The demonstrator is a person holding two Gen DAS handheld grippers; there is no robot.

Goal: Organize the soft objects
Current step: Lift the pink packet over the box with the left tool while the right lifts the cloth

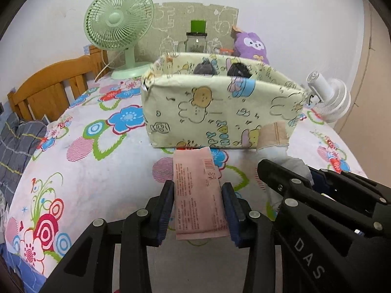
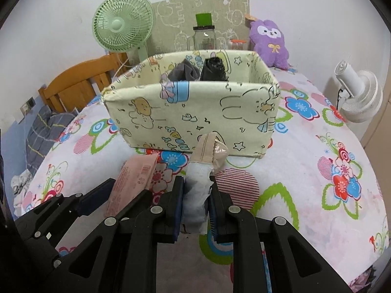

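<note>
In the left wrist view, the left claw (image 1: pixel 198 210) is clamped on a pink flat packet (image 1: pixel 199 195), one blue pad on each long edge. The packet points toward the cream cartoon-print fabric box (image 1: pixel 215 112), its far end near the box's front wall. To the right, the right claw (image 1: pixel 273 168) reaches in beside it, its tips against a pale rolled cloth bundle (image 1: pixel 276 141). All of it sits above a floral bedsheet (image 1: pixel 85 151).

In the right wrist view, the right claw (image 2: pixel 196 200) is closed tight on the rolled bundle (image 2: pixel 198 190), which sticks up and forward between the pads, its beige end before the box's (image 2: pixel 195 112) front wall. Two dark rolled items (image 2: pixel 200 70) stand inside the box. The pink packet (image 2: pixel 133 183), held in the left claw (image 2: pixel 114 193), lies just left of the bundle.
</note>
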